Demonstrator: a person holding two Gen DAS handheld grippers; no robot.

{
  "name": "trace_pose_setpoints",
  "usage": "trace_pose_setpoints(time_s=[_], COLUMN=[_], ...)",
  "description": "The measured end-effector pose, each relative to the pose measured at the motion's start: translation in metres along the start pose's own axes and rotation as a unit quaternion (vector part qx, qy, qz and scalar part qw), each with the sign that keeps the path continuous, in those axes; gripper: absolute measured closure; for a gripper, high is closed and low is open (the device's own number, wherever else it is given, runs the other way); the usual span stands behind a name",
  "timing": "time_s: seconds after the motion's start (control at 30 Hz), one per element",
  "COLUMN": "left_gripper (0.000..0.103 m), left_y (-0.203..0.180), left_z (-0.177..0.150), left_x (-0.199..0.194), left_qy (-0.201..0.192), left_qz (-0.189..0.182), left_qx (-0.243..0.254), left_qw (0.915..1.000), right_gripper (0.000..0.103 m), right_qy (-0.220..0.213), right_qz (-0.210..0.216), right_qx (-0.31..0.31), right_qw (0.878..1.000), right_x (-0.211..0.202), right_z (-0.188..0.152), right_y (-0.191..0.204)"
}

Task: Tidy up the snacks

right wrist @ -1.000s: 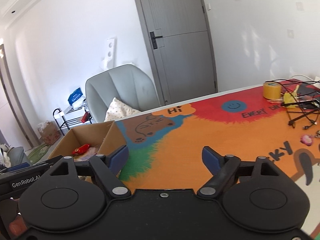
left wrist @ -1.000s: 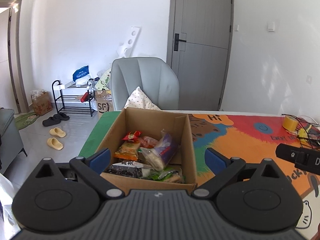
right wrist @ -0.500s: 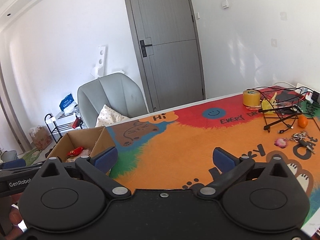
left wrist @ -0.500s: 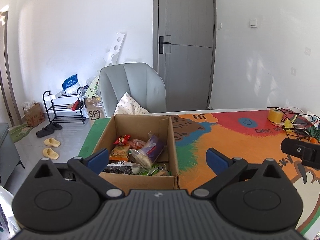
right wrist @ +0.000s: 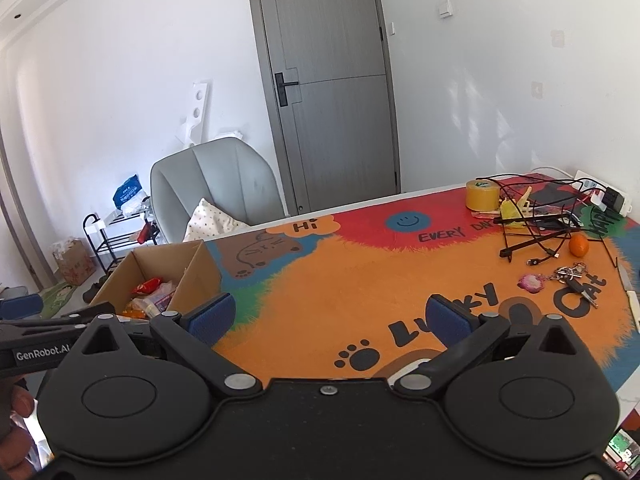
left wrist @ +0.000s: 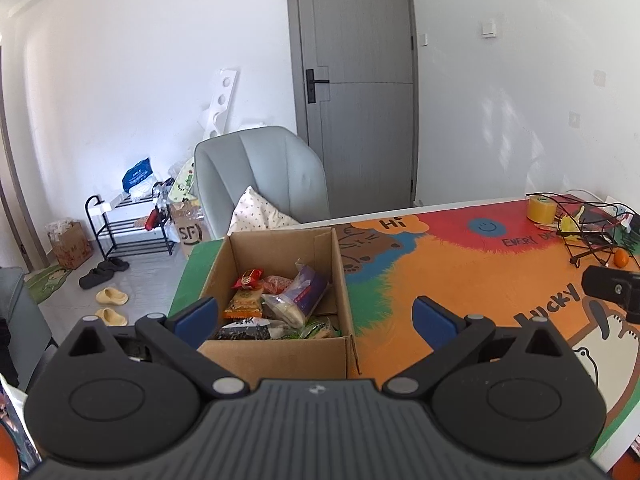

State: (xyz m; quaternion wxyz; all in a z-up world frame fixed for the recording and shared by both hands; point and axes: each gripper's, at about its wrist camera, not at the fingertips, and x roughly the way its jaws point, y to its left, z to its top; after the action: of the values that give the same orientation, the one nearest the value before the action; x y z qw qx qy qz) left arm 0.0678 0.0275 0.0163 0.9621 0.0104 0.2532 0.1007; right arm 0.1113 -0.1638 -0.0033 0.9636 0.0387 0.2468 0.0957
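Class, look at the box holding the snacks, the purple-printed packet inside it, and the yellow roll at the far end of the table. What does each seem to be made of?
Box: matte brown corrugated cardboard, judging by its raw cut edges and folded flaps.
Purple-printed packet: probably thin clear plastic film; it is glossy, wrinkled and see-through.
Yellow roll: likely plastic packing tape, smooth and slightly shiny, wound in a ring.

A grey door (left wrist: 360,92) stood shut in the white wall; a grey chair (left wrist: 260,176) faced the table with a spotted cushion (left wrist: 258,214) on its seat; a black rack (left wrist: 128,224) stood by the wall, slippers (left wrist: 110,304) on the floor near it; on the bright mat (right wrist: 360,280) lay a tape roll (right wrist: 482,196), tangled cables (right wrist: 532,216), an orange (right wrist: 579,246) and keys (right wrist: 572,280).
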Motion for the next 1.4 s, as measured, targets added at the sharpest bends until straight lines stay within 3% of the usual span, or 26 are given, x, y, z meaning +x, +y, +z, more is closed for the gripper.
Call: trace_pose_setpoints(time_s=[1.4], left_gripper=[0.0], left_y=[0.021], left_z=[0.007], left_x=[-0.019], left_qy=[0.036], left_qz=[-0.039], left_qx=[-0.023], left_qw=[0.9983], right_gripper=[0.0], right_qy=[0.019], right_qz=[-0.001], right_qx=[-0.021], right_qw=[1.0], right_x=[-0.029], right_z=[0.012], right_y=[-0.002])
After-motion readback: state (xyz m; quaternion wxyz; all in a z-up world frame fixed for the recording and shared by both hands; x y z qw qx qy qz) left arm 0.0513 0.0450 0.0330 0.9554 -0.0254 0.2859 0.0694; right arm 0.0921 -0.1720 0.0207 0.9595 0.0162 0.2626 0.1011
